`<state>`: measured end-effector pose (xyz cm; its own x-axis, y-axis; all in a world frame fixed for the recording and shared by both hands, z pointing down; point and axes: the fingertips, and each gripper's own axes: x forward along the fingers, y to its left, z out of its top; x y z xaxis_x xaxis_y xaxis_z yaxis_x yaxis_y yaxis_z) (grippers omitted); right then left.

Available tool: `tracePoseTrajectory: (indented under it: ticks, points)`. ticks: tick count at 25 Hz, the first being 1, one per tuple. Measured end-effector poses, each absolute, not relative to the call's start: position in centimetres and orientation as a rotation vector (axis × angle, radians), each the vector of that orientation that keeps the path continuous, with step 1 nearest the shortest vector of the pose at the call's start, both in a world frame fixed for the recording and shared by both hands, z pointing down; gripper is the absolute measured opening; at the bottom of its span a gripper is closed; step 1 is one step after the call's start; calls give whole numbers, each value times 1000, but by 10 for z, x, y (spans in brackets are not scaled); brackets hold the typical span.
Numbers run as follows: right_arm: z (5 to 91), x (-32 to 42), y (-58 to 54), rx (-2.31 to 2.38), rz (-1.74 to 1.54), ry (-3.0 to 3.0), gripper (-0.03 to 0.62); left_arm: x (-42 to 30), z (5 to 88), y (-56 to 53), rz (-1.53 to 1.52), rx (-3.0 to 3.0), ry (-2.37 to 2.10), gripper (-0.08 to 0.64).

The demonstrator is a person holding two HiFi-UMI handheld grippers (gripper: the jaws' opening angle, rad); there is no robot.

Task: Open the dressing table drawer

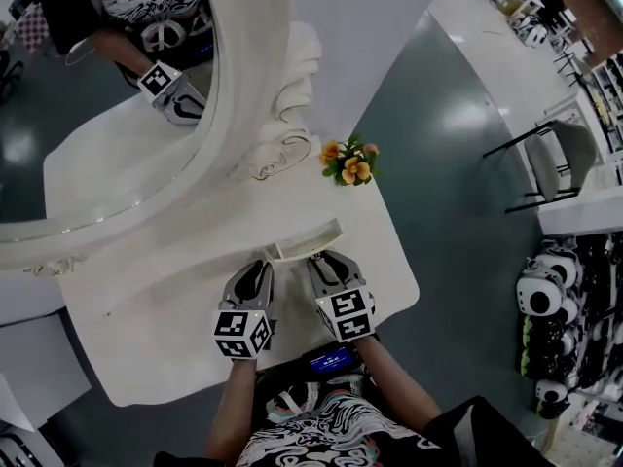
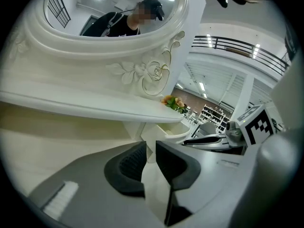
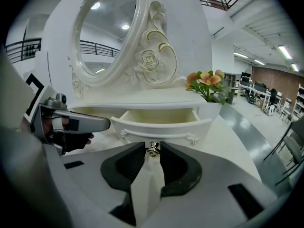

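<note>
we stand at a white dressing table [image 1: 175, 305] with an oval mirror [image 1: 107, 154] in a carved frame. a small bunch of orange flowers [image 1: 348, 161] sits at the table's right edge, just beside the frame's scrollwork.

the drawer [image 3: 161, 123] is under the table's raised shelf, near the middle of the front. it is already pulled partway out, so its pale inside shows from above. its curved front carries a raised moulding with a small curl at each end.

our right gripper [image 3: 152, 152] points at the middle of that front. its jaws are clamped on the small metal knob [image 3: 152, 148], which sits right at the tips with a dark pad against each side. the jaws are not fully together, as the knob keeps them a little way apart.

our left gripper [image 2: 151, 148] is just beside the right one, to its left, over the bare table top. its jaws stand slightly apart with nothing between them, and only the pale table shows through the gap. they point toward the drawer's left corner but do not touch it.

in the head view both grippers lie side by side, with their marker cubes toward us. the mirror shows a second marker cube and part of a person in a patterned top. a chair [image 1: 560, 159] stands well apart on the grey floor to the right.
</note>
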<state>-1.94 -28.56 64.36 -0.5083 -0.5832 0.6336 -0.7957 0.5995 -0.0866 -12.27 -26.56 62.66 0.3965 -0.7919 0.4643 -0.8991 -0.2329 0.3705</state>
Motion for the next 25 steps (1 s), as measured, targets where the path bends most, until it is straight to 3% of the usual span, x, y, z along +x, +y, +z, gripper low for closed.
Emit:
tracePoseTrajectory:
  ticks: [10, 15, 18, 25]
  points:
    - [642, -12, -272, 1125, 531, -2265, 129, -117, 614, -268, 254, 2116, -1448, 63]
    - [629, 10, -257, 1223, 539, -2251, 86, -115, 590, -258, 222, 2171, -1493, 62]
    - [604, 24, -246, 1312, 523, -2276, 2, -114, 576, -247, 211, 2204, -1509, 55]
    - [551, 41, -222, 1393, 402, -2315, 0, -100, 535, -228, 164, 2306, -1521, 43]
